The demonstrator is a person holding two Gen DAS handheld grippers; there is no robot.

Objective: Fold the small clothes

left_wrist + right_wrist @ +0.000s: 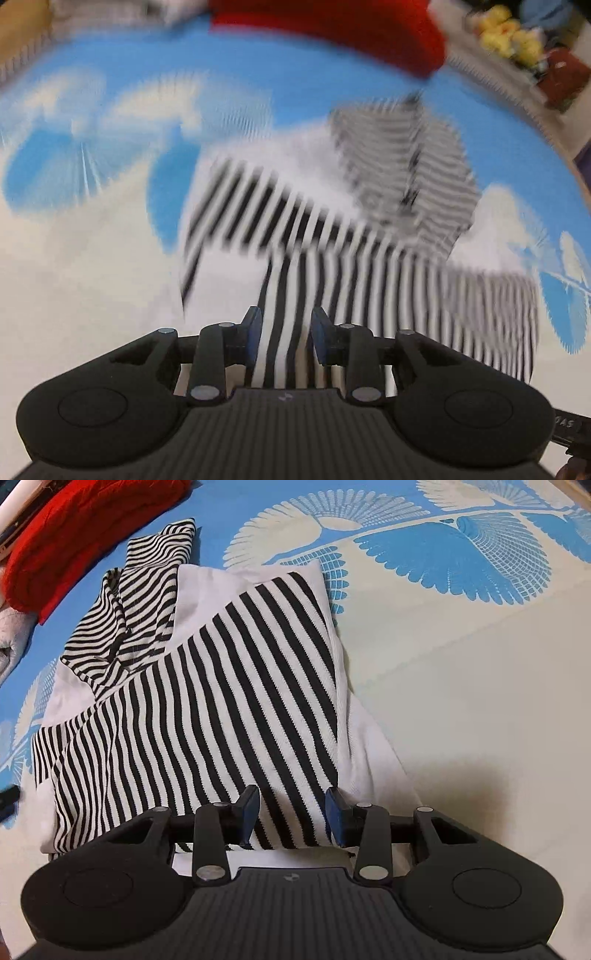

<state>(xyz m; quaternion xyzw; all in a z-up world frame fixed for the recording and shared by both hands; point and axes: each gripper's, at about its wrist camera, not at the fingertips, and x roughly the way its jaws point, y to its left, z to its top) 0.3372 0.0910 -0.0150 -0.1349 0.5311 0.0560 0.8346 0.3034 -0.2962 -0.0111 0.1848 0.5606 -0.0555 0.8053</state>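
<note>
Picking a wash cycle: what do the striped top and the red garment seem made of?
Striped top: looks like soft matte knit, probably cotton jersey; fine knit rows show along the stripes. Red garment: chunkier ribbed knit, possibly wool or acrylic.

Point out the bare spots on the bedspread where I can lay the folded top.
Free: the cream stretch right of the striped top, below the blue fan print. Crowded: the left, where the red garment lies close beside the top's collar.
</note>
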